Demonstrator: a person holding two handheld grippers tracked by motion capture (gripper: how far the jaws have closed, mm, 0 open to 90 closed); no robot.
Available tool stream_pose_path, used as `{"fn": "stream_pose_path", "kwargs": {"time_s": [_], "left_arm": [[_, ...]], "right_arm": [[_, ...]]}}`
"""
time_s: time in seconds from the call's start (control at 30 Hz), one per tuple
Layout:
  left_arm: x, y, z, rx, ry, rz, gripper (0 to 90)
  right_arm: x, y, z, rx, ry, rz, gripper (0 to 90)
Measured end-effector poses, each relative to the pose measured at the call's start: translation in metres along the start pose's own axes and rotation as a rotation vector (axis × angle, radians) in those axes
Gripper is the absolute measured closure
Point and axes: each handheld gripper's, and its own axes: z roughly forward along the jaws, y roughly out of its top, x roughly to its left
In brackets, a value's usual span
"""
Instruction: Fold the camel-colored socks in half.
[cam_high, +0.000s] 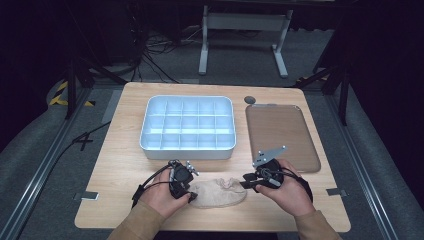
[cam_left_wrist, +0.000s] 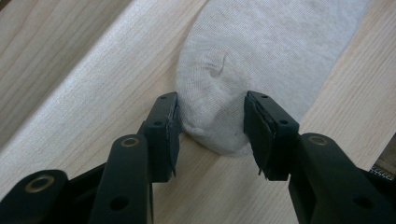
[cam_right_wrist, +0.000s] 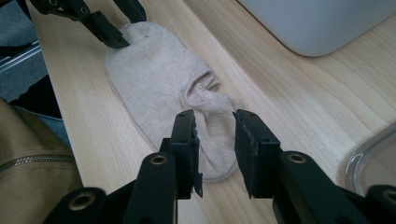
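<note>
One beige low-cut sock (cam_high: 220, 193) lies flat on the wooden table (cam_high: 125, 150), stretched between the two claws at the near edge. It is soft knit cloth with a rounded toe and a puckered, wrinkled opening at the other end.

In the left gripper view the toe end (cam_left_wrist: 219, 116) sits between the jaws of the left claw (cam_left_wrist: 211, 135); one pad touches the cloth's edge, the other stands clear, so the claw is released. In the right gripper view the right claw (cam_right_wrist: 215, 154) straddles the opening end, with cloth visible in the gap and neither pad pressing it, so it too is released.

Beyond both claws stands a white tray (cam_high: 188, 127) divided into small compartments. Past the right claw, off to its side, lies a flat brown tray (cam_high: 282, 135), with a small grey disc (cam_high: 250, 100) at its far corner. Nothing lies across the sock itself.
</note>
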Motion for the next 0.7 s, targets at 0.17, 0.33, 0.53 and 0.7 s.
{"fn": "stream_pose_path", "kwargs": {"time_s": [0.17, 0.33, 0.53, 0.7], "left_arm": [[-0.0004, 0.0002, 0.0025, 0.010, 0.007, -0.002, 55.2], [-0.0017, 0.0014, 0.0029, 0.015, 0.029, 0.014, 55.7], [-0.0041, 0.0023, 0.0034, 0.019, 0.016, 0.016, 64.1], [-0.0053, 0.0049, 0.0036, 0.038, 0.007, 0.016, 72.0]], "right_arm": [[-0.0002, 0.0004, -0.0004, -0.011, -0.009, -0.021, 65.0], [-0.0013, -0.0003, 0.0005, -0.016, -0.022, -0.014, 63.1], [-0.0011, -0.0004, 0.0004, -0.013, -0.023, -0.005, 63.3], [0.0011, 0.0007, 0.0027, -0.011, -0.013, -0.014, 63.3]]}}
